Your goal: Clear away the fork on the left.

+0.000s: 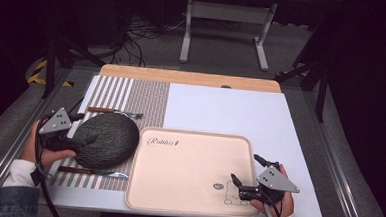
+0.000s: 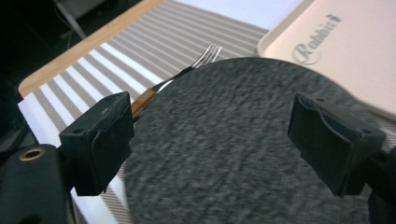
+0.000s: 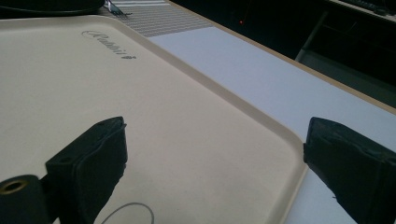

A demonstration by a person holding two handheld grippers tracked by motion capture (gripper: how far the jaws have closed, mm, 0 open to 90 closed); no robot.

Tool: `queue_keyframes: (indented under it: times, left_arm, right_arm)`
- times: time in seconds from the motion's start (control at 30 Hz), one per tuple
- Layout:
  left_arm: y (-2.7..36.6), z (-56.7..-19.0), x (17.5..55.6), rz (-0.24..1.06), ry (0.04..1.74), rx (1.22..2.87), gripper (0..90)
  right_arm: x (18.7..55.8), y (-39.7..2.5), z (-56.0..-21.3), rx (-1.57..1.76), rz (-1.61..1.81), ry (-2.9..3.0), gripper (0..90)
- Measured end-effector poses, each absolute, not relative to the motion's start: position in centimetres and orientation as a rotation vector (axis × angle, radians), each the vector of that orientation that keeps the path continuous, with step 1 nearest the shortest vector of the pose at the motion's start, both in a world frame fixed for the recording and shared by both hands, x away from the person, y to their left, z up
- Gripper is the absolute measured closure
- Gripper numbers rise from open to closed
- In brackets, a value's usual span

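Gaping wide, left tongs point(image 2: 208, 144) straddle the dark plate point(image 2: 243, 154), while right tongs point(image 3: 217, 172), equally wide, straddle the tray rim point(image 3: 285, 135).

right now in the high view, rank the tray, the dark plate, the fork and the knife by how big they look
1. Tray
2. Dark plate
3. Fork and knife: both slim, about alike, and the plate partly covers the fork, so no ranking between them.

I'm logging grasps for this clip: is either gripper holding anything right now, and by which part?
Nothing is held. The left gripper is open above the dark plate; the right gripper is open over the tray corner.
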State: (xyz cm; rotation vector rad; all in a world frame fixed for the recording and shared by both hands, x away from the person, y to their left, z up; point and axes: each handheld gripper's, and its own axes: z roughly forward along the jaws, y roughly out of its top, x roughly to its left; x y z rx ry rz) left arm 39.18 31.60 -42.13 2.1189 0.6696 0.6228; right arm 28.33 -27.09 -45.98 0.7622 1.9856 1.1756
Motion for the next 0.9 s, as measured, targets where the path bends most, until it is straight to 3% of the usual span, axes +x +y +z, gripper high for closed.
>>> queue_keyframes:
  times: [0.47, 0.9]
  left_arm:
    - [34.5, -41.8, 48.6, 0.535, 0.835, 2.256, 17.6]
    - [34.6, -43.5, 53.0, 0.449, 0.866, 2.448, 25.4]
  right_arm:
    - [28.6, -26.9, -46.5, 0.78, 1.13, 2.001, 7.4]
    - [28.9, -26.8, -46.6, 0.801, 1.075, 1.995, 7.8]
